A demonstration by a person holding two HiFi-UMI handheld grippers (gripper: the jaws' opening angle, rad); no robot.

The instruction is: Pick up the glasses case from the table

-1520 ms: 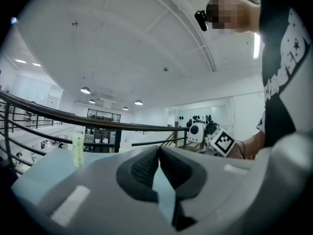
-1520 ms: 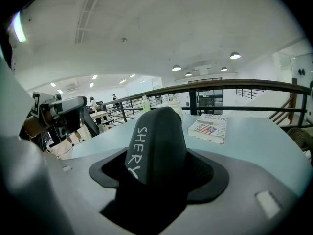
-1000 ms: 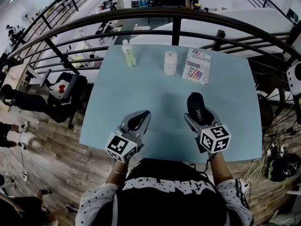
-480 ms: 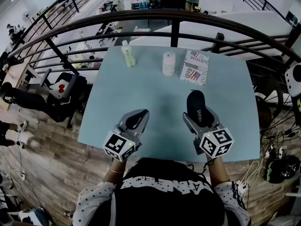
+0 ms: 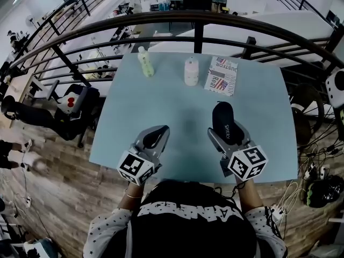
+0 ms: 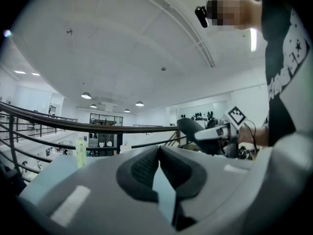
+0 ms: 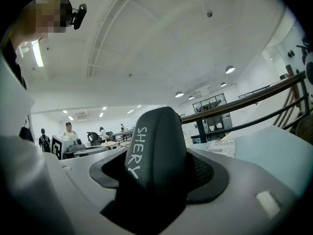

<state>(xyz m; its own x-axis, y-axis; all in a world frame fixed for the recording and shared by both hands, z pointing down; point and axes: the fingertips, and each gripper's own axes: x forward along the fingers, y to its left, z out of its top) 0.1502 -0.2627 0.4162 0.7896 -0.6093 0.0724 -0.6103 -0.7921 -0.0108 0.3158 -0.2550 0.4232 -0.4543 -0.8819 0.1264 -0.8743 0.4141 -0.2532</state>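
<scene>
A black glasses case (image 5: 224, 121) with white lettering stands clamped in my right gripper (image 5: 224, 132), lifted above the light blue table (image 5: 161, 101). Close up in the right gripper view the glasses case (image 7: 157, 151) fills the gap between the jaws of the right gripper (image 7: 159, 173). My left gripper (image 5: 155, 138) hovers over the table's near edge; in its own view the left gripper (image 6: 159, 173) is shut with nothing between the pads. That view also shows the glasses case (image 6: 195, 133) off to the right.
At the table's far side stand a pale green bottle (image 5: 145, 62), a white bottle (image 5: 191, 71) and a printed packet (image 5: 221, 76). A dark metal railing (image 5: 199, 20) curves behind the table. Wooden floor and cables lie below.
The right gripper and the case have hardly shifted. The view has drifted slightly, so the items at the table's far side sit a little further left. The left gripper stays put.
</scene>
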